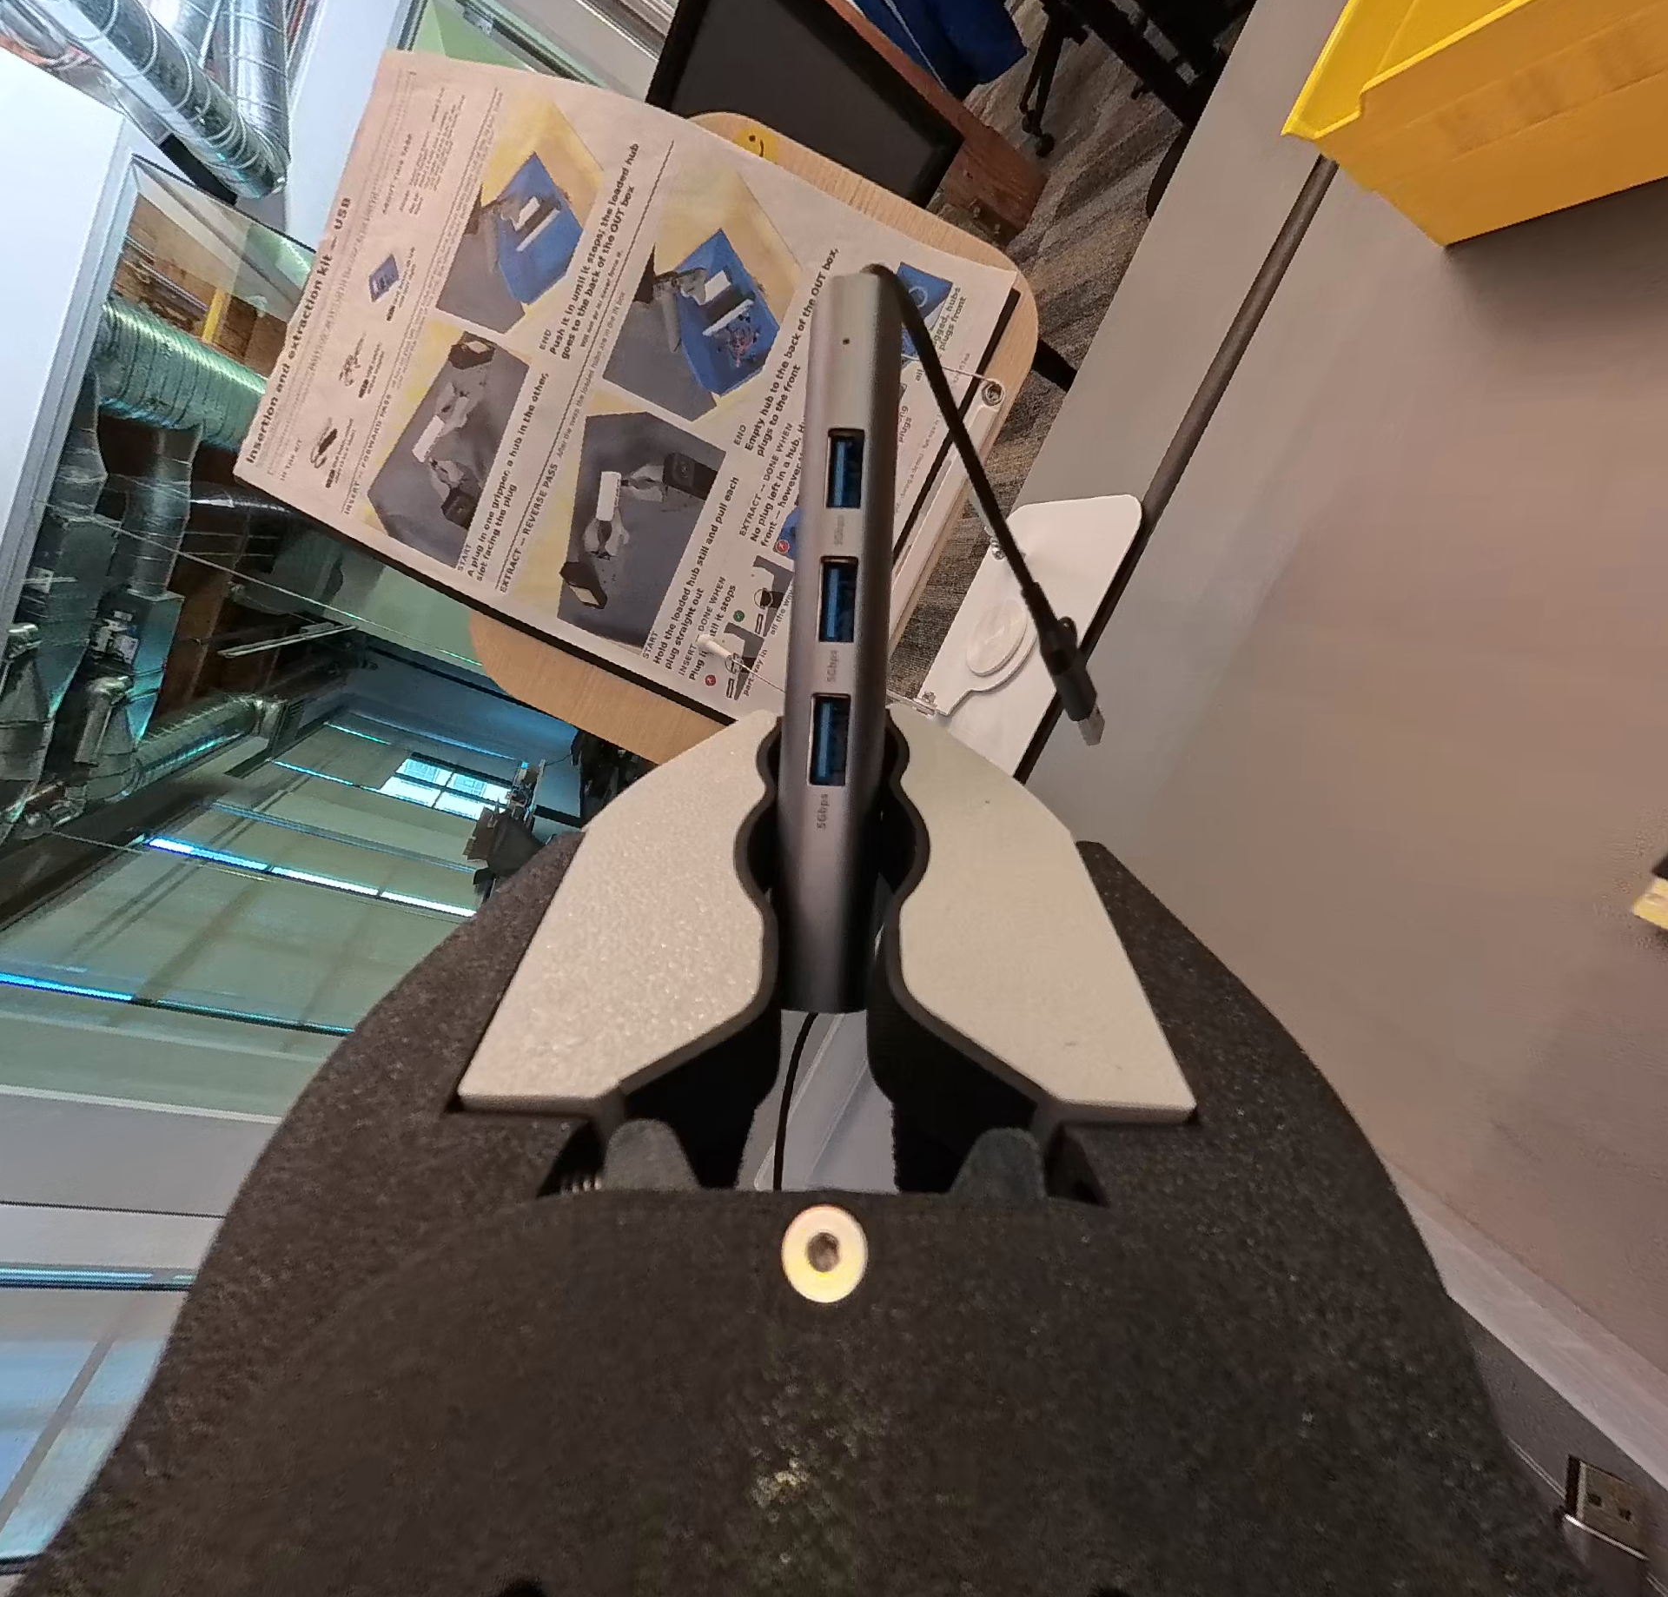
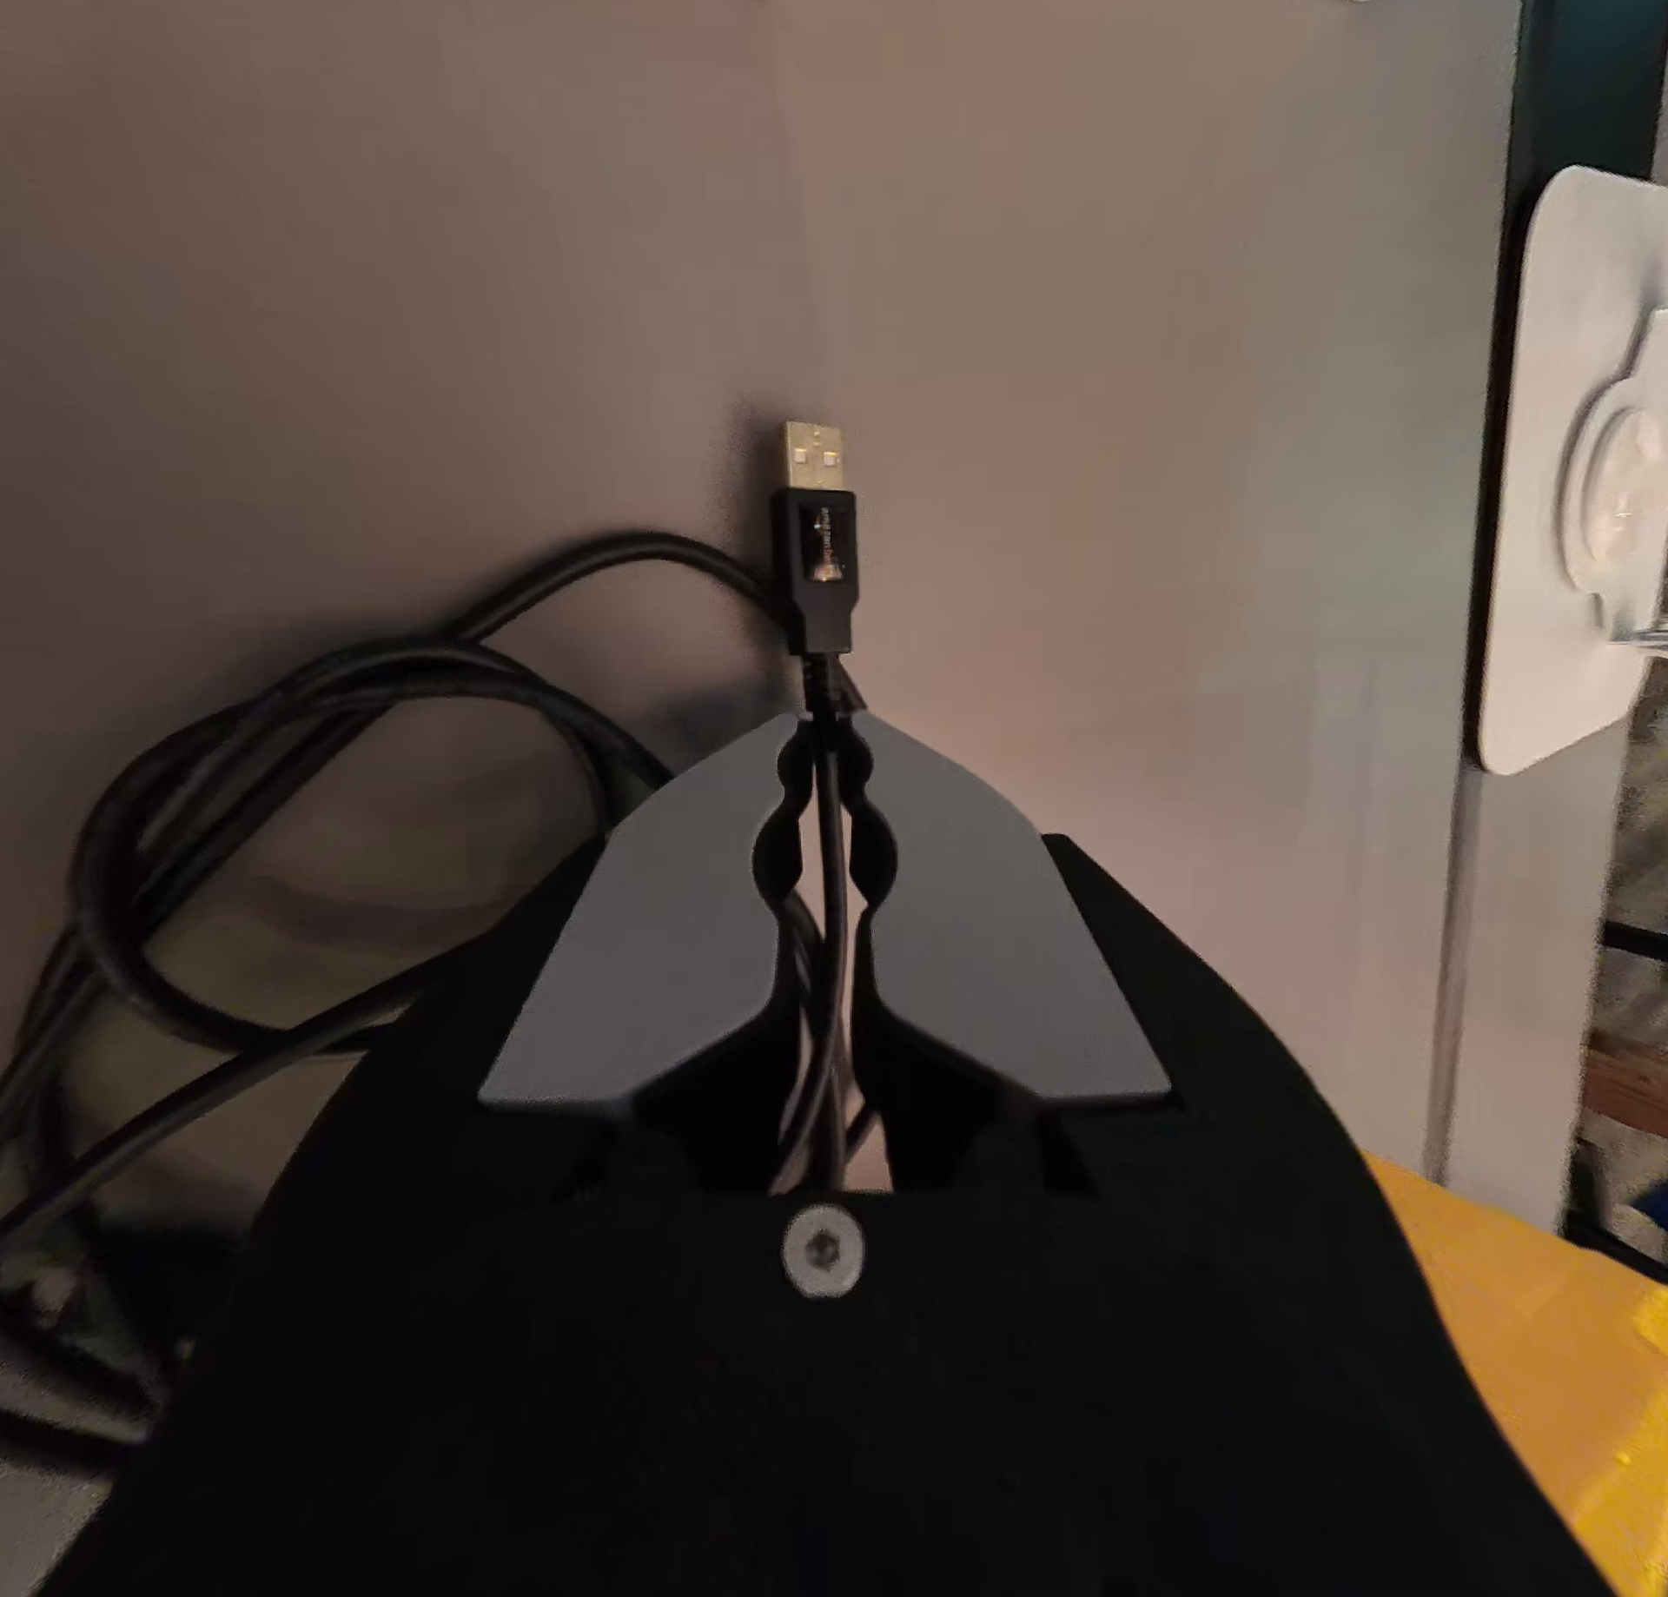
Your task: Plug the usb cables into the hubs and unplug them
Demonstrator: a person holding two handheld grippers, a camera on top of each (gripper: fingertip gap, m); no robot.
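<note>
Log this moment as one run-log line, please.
left gripper: shut on USB hub, three blue ports empty | right gripper: shut on black cable behind USB plug | phase: pre-insertion

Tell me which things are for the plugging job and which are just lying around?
For the job:
- grey hub, held in the left gripper
- black cable with its plug, held in the right gripper

Just lying around:
- yellow bin
- instruction sheet
- small plug on the table
- white plate
</note>
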